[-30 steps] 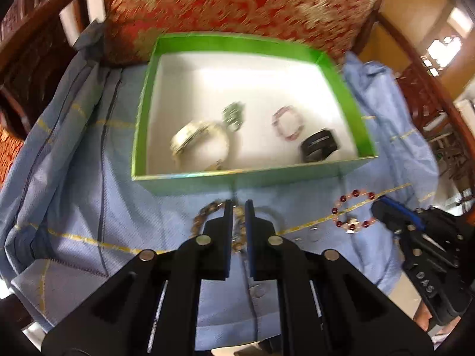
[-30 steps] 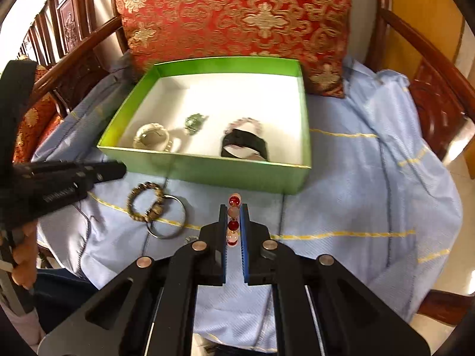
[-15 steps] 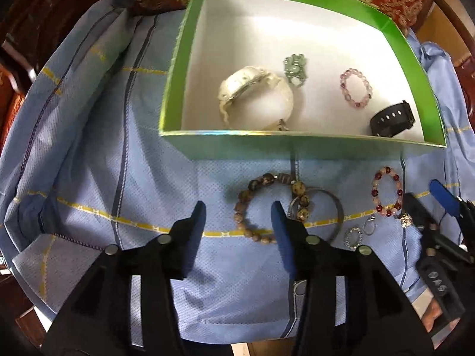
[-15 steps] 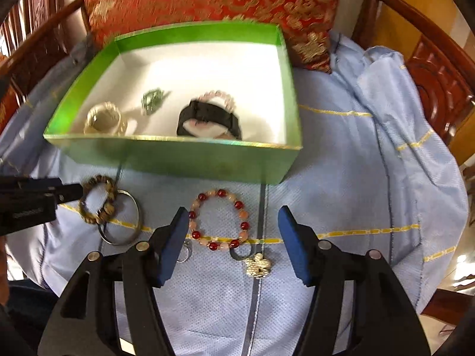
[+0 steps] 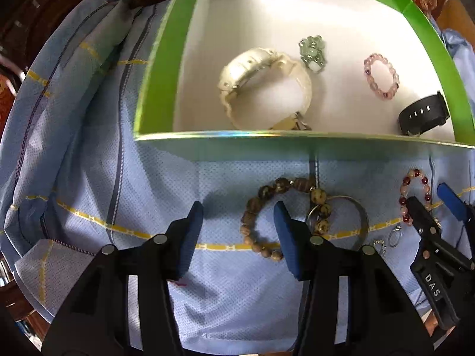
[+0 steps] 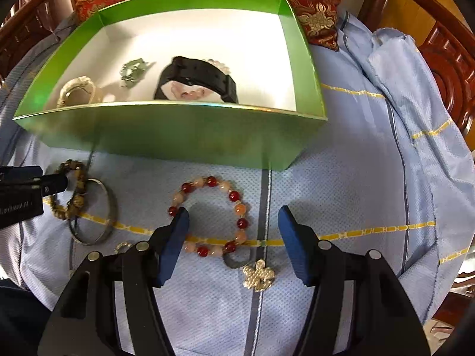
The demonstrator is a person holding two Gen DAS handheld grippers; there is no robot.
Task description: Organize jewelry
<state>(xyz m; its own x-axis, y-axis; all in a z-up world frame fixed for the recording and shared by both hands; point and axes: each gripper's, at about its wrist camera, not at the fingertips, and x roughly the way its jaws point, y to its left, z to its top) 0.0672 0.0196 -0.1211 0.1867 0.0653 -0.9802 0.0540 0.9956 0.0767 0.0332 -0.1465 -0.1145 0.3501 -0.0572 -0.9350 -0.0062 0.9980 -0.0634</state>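
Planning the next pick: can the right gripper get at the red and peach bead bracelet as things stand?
Probably yes. The right gripper is open above the red and peach bead bracelet, which lies flat on the blue cloth, with nothing covering it; a ring touches its near edge.

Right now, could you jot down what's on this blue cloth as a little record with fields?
surface: blue cloth
container: green box, open on top
in box: white watch, green ring, pink bead bracelet, black watch
on cloth: brown bead bracelet, metal bangle, red bead bracelet, sparkly flower ring
left tool: open, above the brown bead bracelet
right tool: open, above the red bead bracelet
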